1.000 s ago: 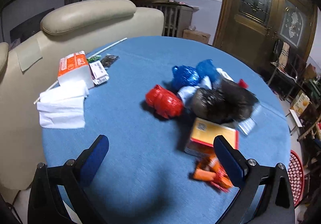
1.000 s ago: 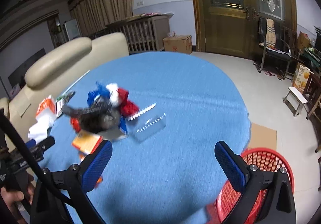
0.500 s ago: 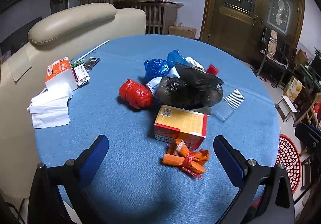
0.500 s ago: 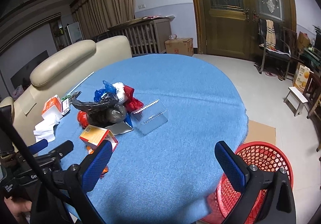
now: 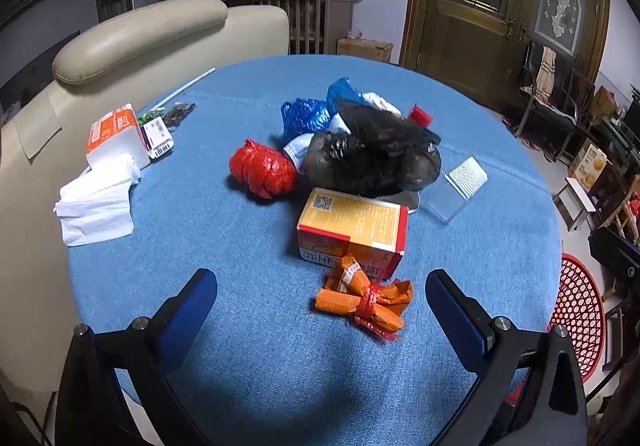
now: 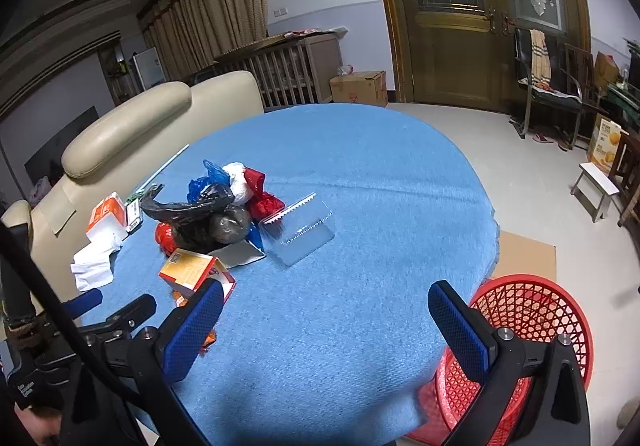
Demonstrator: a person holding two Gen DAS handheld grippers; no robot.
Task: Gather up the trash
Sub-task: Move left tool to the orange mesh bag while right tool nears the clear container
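With both tongs, left and right, held wide open and empty, the trash pile at the surface middle could be scattered if grasped carelessly.

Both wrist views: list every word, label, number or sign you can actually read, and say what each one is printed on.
None reads with confidence.
Orange-and-yellow box: QR code and rows of print, too small; large characters on its front face, partly hidden.
Orange-and-white tissue pack: print too blurred.
Small white packet: barcode, digits unreadable.
Left gripper body: white lettering, too blurred.
Cardboard carton by the door: red mark, illegible.
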